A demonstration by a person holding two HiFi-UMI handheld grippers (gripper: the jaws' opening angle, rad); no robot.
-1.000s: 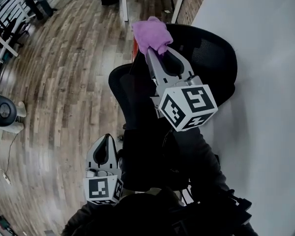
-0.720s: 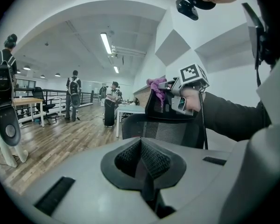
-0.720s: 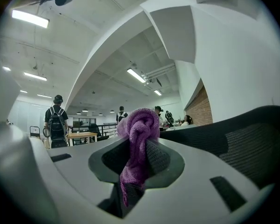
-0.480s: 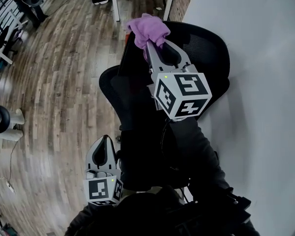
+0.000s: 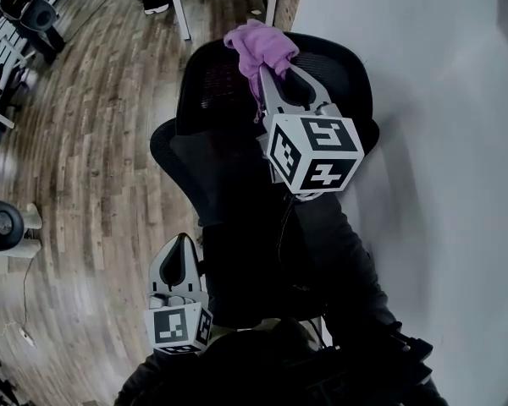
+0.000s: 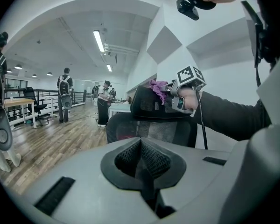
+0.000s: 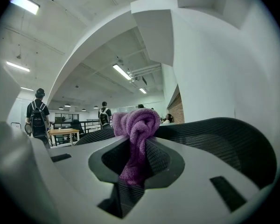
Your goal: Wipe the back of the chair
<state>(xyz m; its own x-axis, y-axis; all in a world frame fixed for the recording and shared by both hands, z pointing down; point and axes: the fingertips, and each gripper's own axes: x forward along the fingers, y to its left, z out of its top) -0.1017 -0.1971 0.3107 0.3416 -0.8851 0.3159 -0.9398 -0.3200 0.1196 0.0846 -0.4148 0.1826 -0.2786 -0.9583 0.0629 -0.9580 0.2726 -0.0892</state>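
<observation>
A black mesh office chair (image 5: 212, 83) stands by the white wall, its curved back (image 7: 224, 134) facing me. My right gripper (image 5: 269, 73) is shut on a bunched purple cloth (image 5: 258, 45), which rests at the top edge of the chair back. The cloth (image 7: 136, 125) hangs between the jaws in the right gripper view. My left gripper (image 5: 181, 245) is held low near my body, shut with nothing in it. In the left gripper view the chair (image 6: 151, 118) and the purple cloth (image 6: 159, 87) show ahead.
A white wall (image 5: 440, 100) runs along the right. Wood floor (image 5: 85, 142) spreads to the left, with white table legs (image 5: 179, 7) beyond the chair. Other chairs (image 5: 25, 2) stand far left. Several people with backpacks (image 6: 64, 94) stand across the room.
The chair has turned so more of its back faces me. My right gripper and the purple cloth stay at the top edge, shifted slightly right. The left gripper has not moved.
</observation>
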